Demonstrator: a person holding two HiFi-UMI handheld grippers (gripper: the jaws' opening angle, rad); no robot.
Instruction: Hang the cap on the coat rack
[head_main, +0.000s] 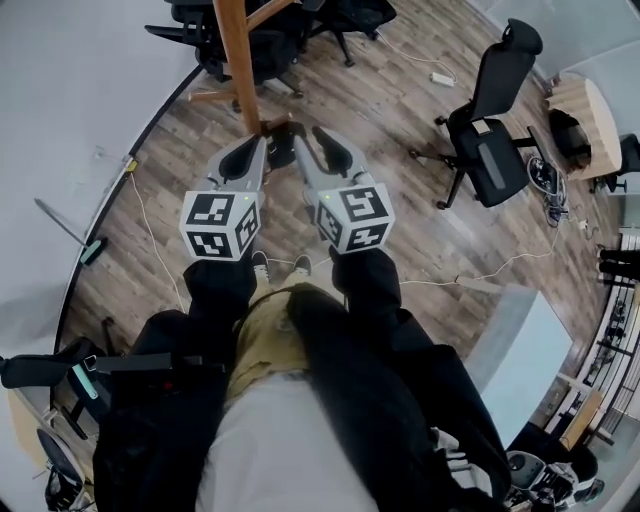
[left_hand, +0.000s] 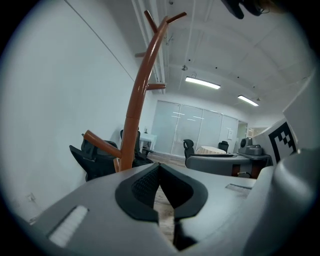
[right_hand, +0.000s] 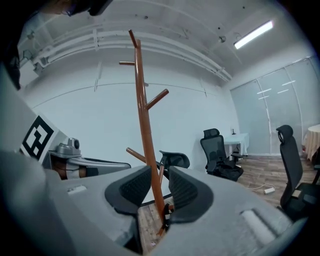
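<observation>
The wooden coat rack (head_main: 238, 60) stands on the plank floor right in front of me, its base just past both gripper tips. In the left gripper view the coat rack (left_hand: 137, 100) rises tall with short angled pegs. It also shows in the right gripper view, where the coat rack (right_hand: 145, 125) is seen through the jaw gap, far behind it. My left gripper (head_main: 258, 148) (left_hand: 159, 167) has its pads meeting at the tip, holding nothing. My right gripper (head_main: 318, 140) (right_hand: 160, 190) has a gap between its pads with nothing in it. No cap shows in any view.
Black office chairs (head_main: 240, 30) crowd behind the rack, and another office chair (head_main: 490, 130) stands to the right. A white wall (head_main: 70, 120) curves along the left. Cables and a power strip (head_main: 441, 77) lie on the floor. A wooden table (head_main: 590, 110) is at far right.
</observation>
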